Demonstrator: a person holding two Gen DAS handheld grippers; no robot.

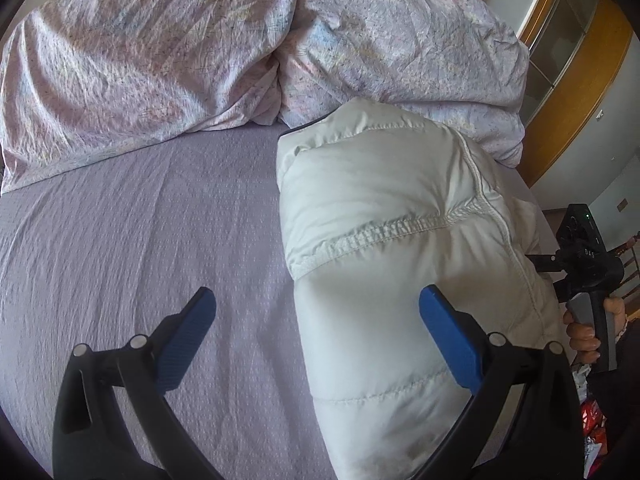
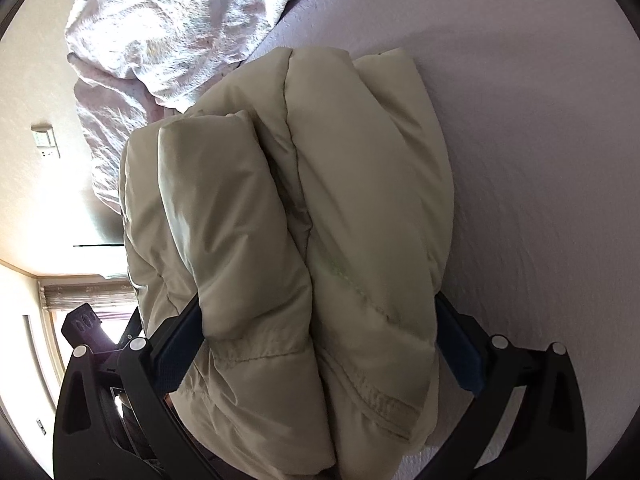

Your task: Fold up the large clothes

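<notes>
**Puffy jacket bundled on the bed, fold close to done**

Bed [image 1: 140,220]: lilac sheet, mostly bare on my left side. A crumpled floral duvet [image 1: 160,60] is heaped along the far end, and its right-hand part touches the far end of the jacket.

Jacket [image 1: 400,220]: big white quilted thing, lying on the right part of the bed as a thick, compact bundle. From the right wrist camera I count at least three padded layers stacked against each other, so I judge the main folds are already made. A stitched hem runs across the top face. No loose sleeve shows in either view, though the underside is hidden.

Right tongs [image 2: 316,344]: clamped across the near end of the bundle, one blue pad on each side, layers pinched between them. The stack bulges out past the pads, so the grip holds it together but I doubt it squeezes much.

Left tongs [image 1: 316,336]: spread wide apart and gripping nothing. The right pad sits against or just over the jacket's near flank; I cannot tell which. The left pad is over bare sheet.

Hand [image 1: 584,332]: seen at the right edge of the left wrist view, wrapped around the handle of the other tool.

Left to do, as I read it: settle and release the bundle, maybe press it flatter. Puffy fill will likely spring back once let go.
</notes>
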